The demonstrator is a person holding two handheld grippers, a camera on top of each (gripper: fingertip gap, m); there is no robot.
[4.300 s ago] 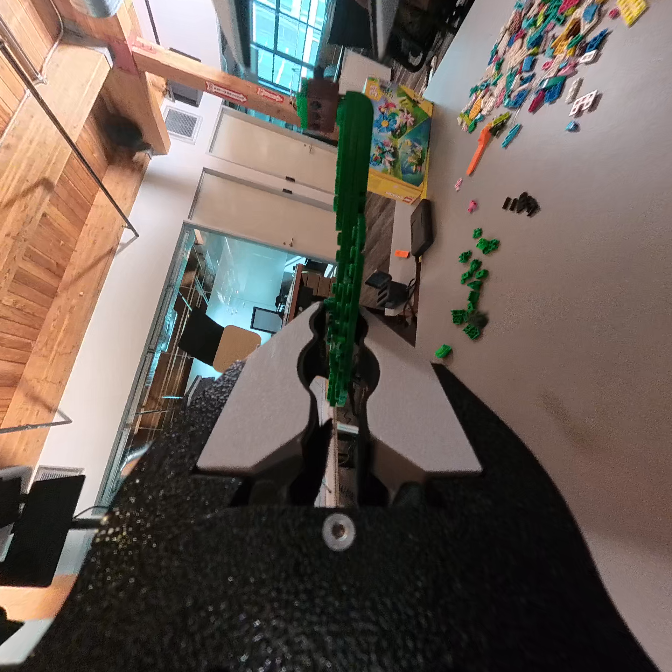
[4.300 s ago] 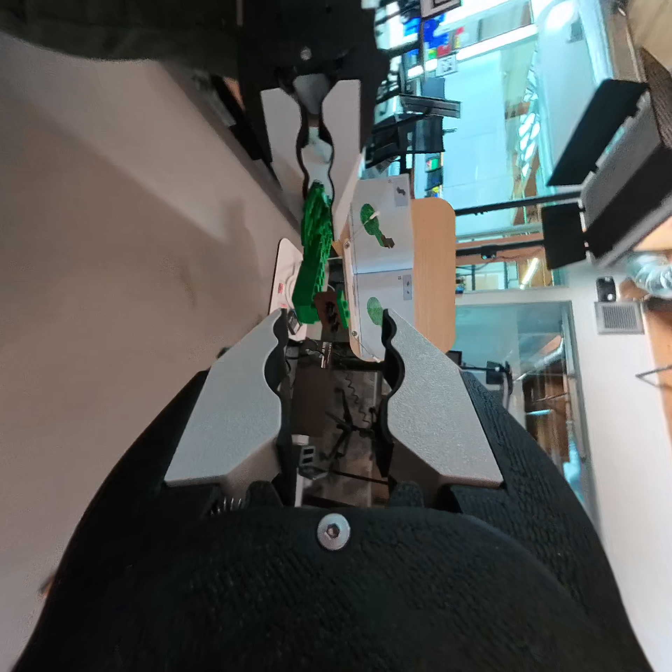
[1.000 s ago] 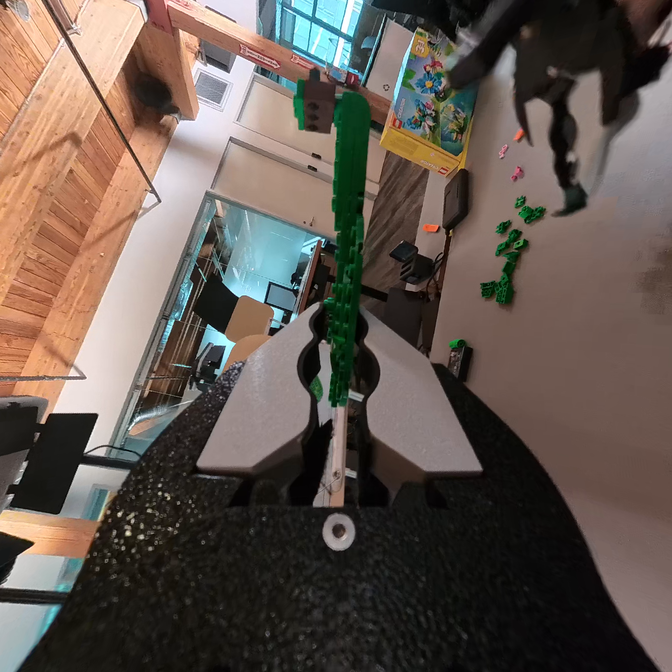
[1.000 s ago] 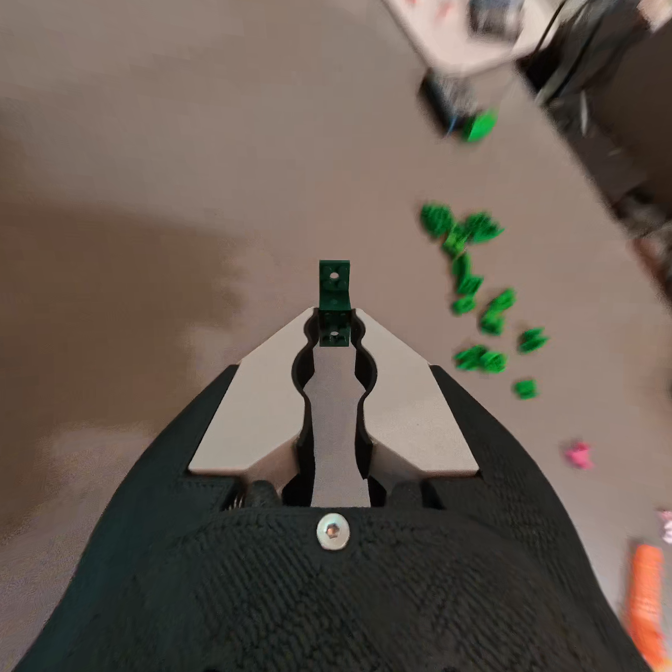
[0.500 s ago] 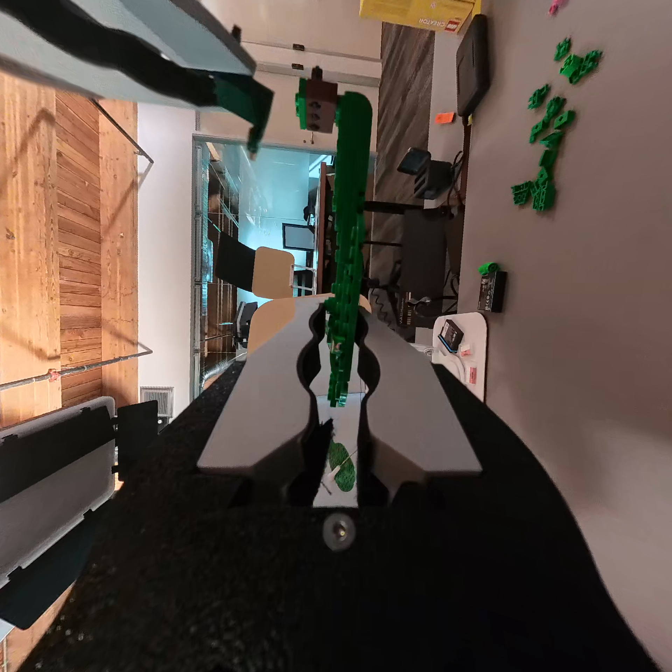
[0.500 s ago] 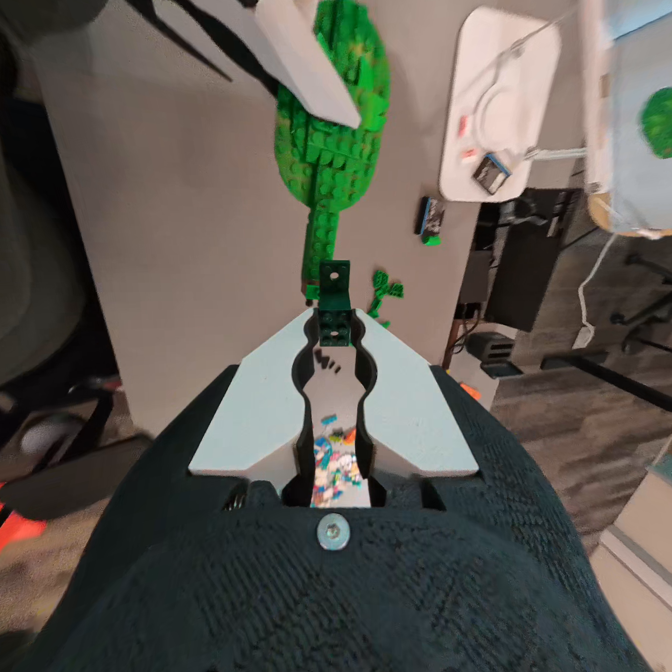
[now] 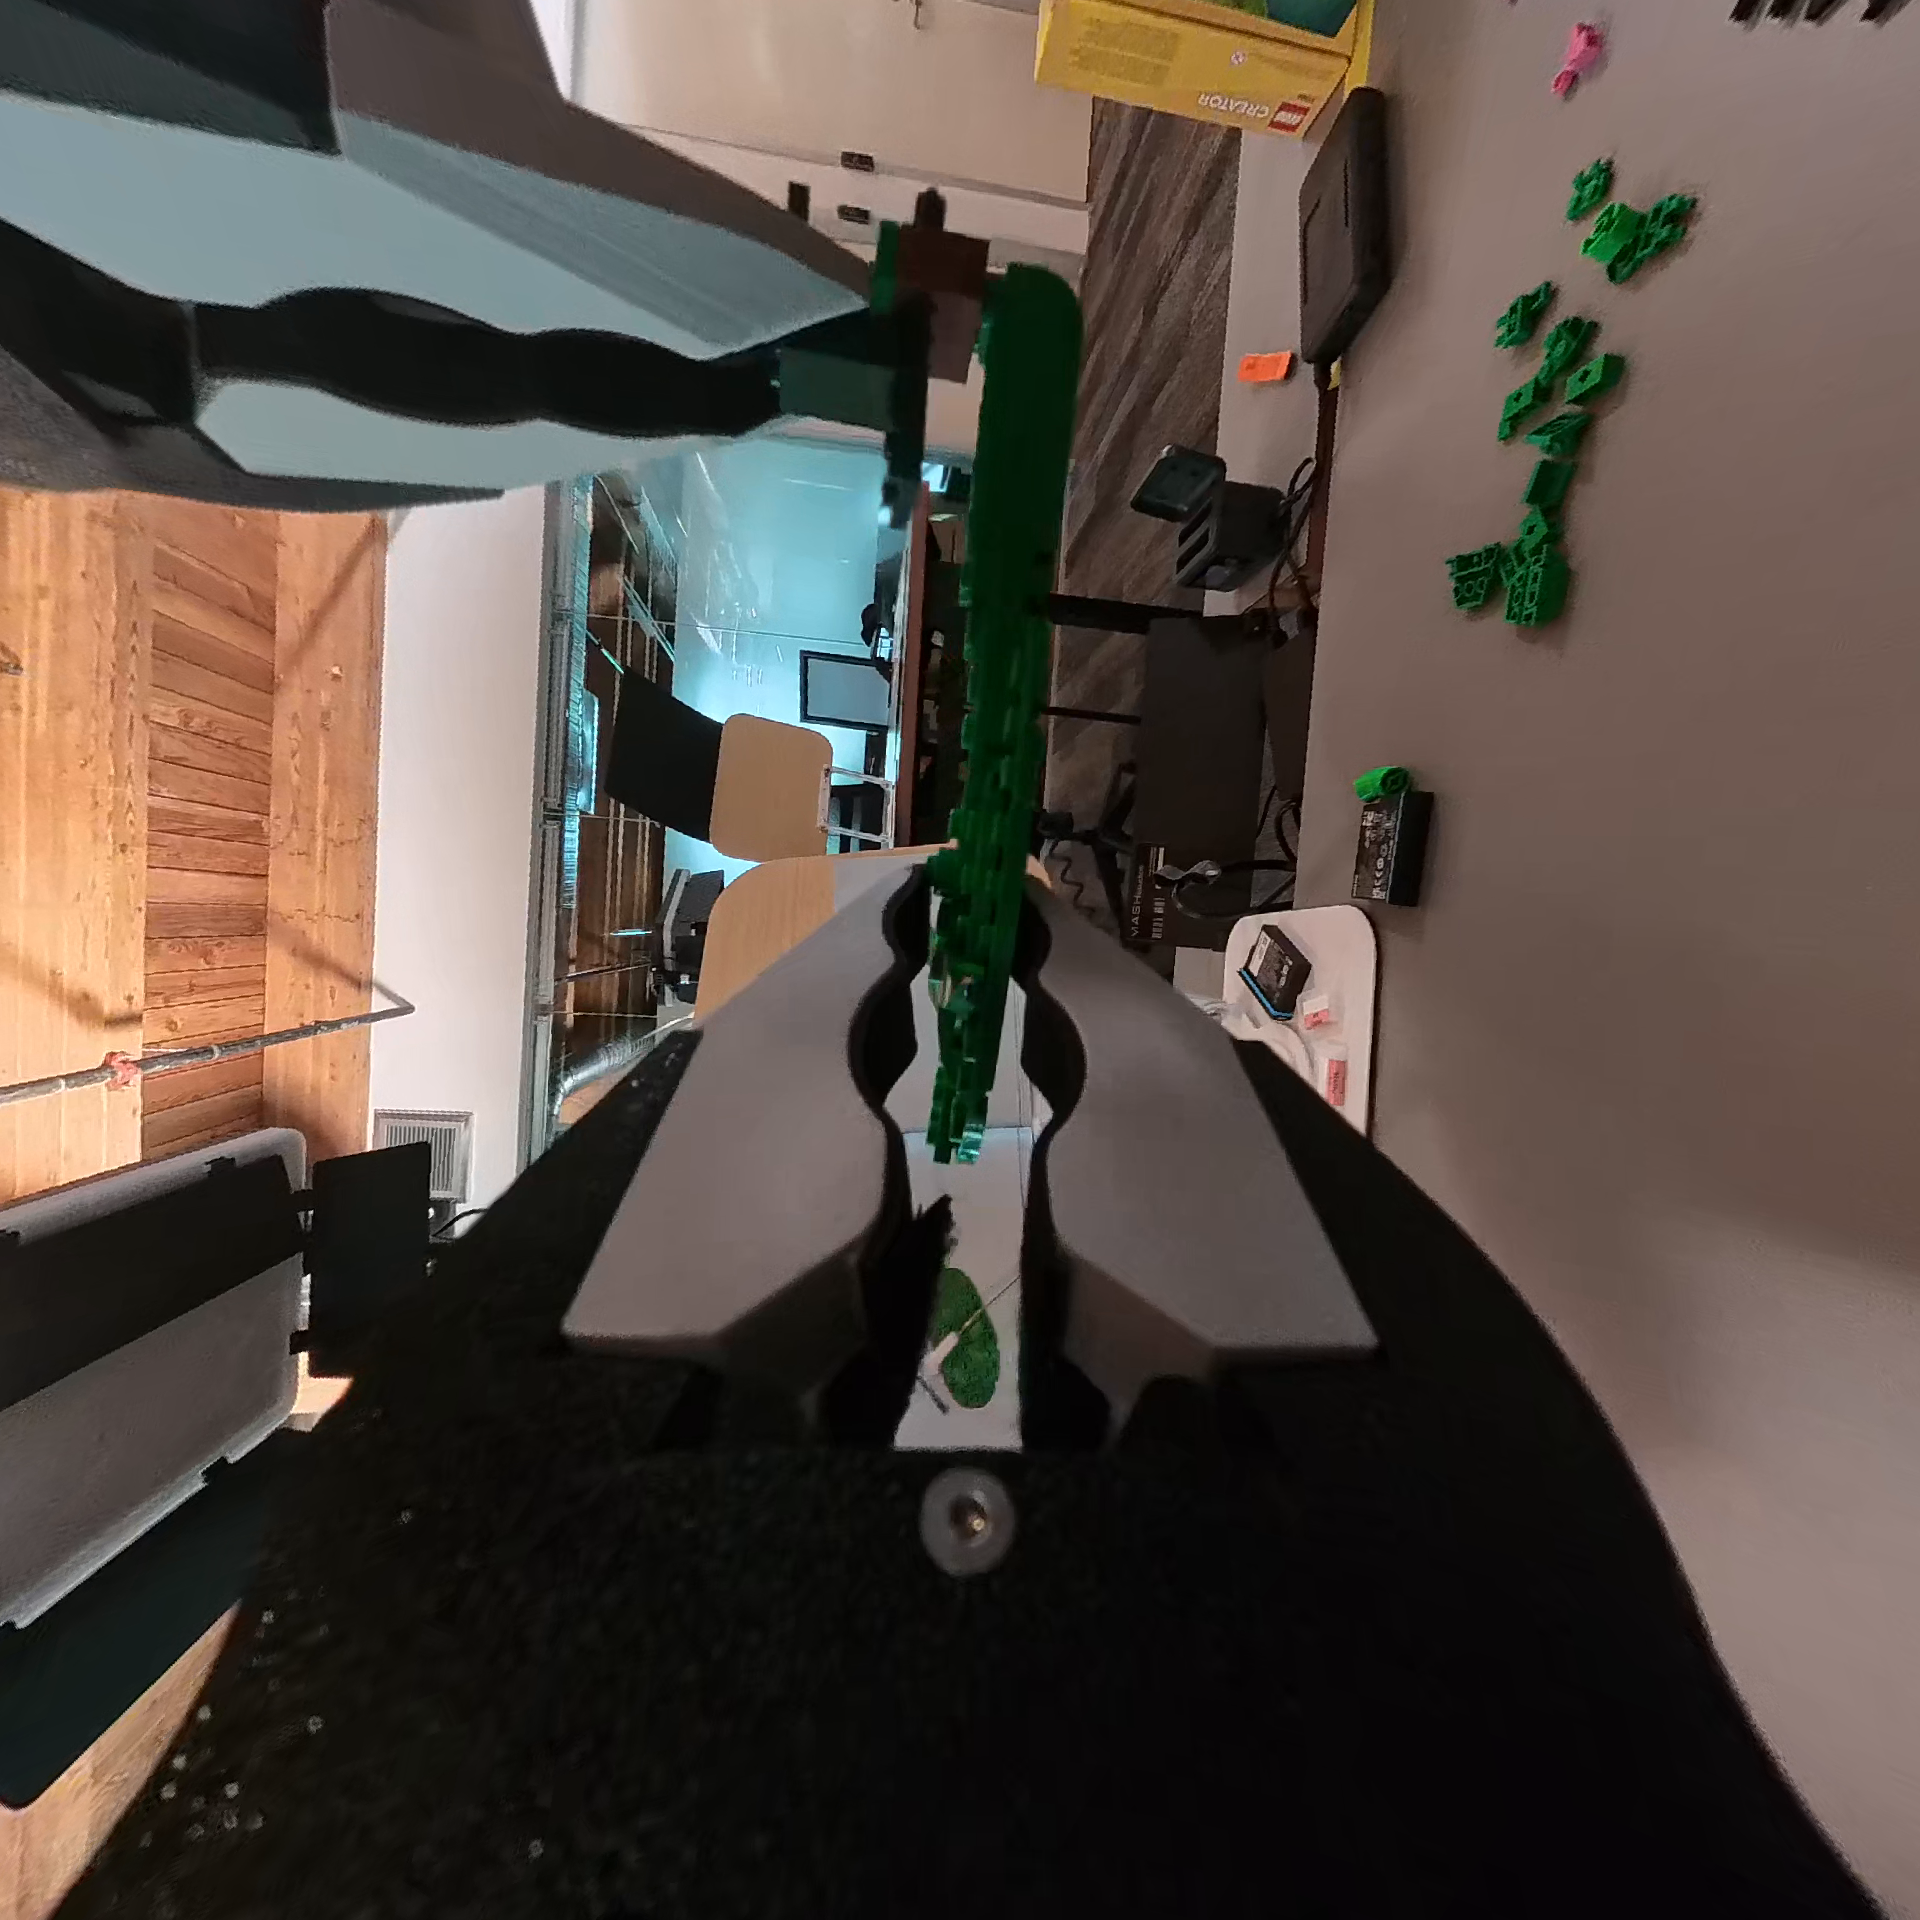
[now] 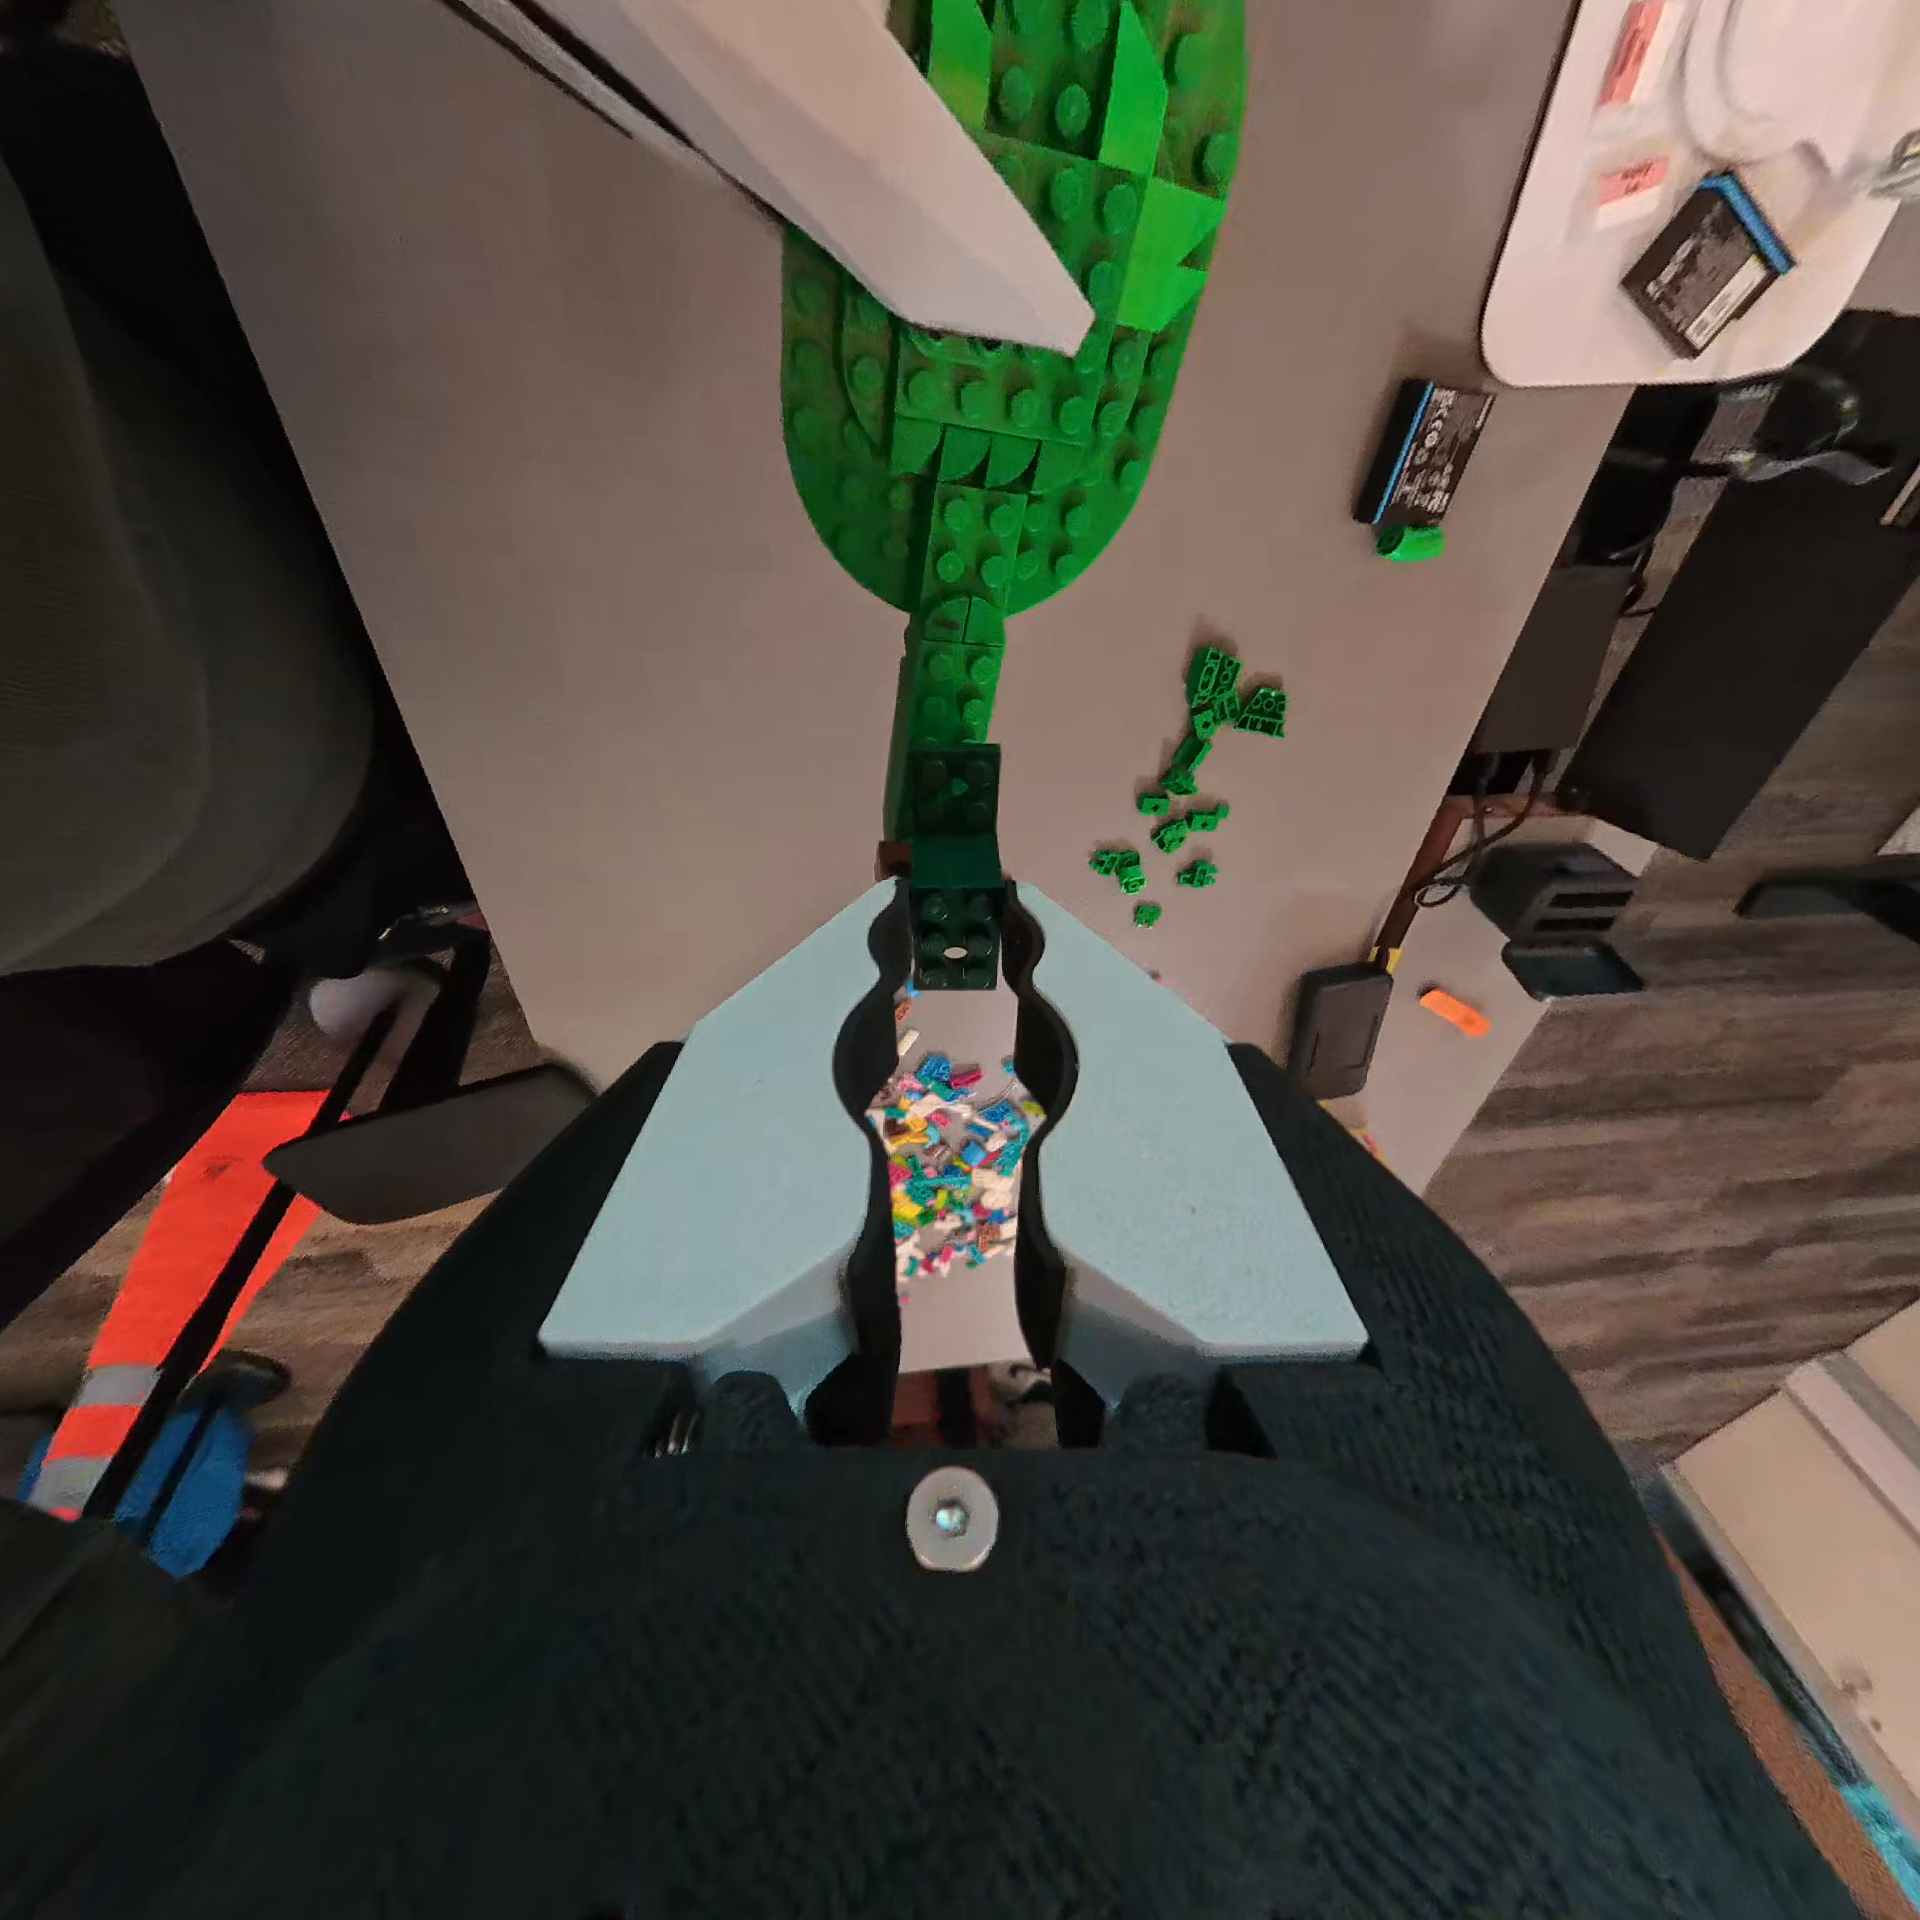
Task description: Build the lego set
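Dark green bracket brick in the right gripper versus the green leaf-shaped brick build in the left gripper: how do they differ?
The dark green bracket brick is one small bent piece; the green leaf-shaped brick build is a long, flat assembly of many plates. The bracket is darker, the leaf brighter green. The right gripper pinches the bracket at its fingertips; the left gripper clamps the leaf's broad end. Both are held above the table.

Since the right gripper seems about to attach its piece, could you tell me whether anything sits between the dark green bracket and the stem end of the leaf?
Nothing visible does. The dark green bracket, pinched in the right gripper, already meets the narrow stem end of the green leaf, held by the left gripper.
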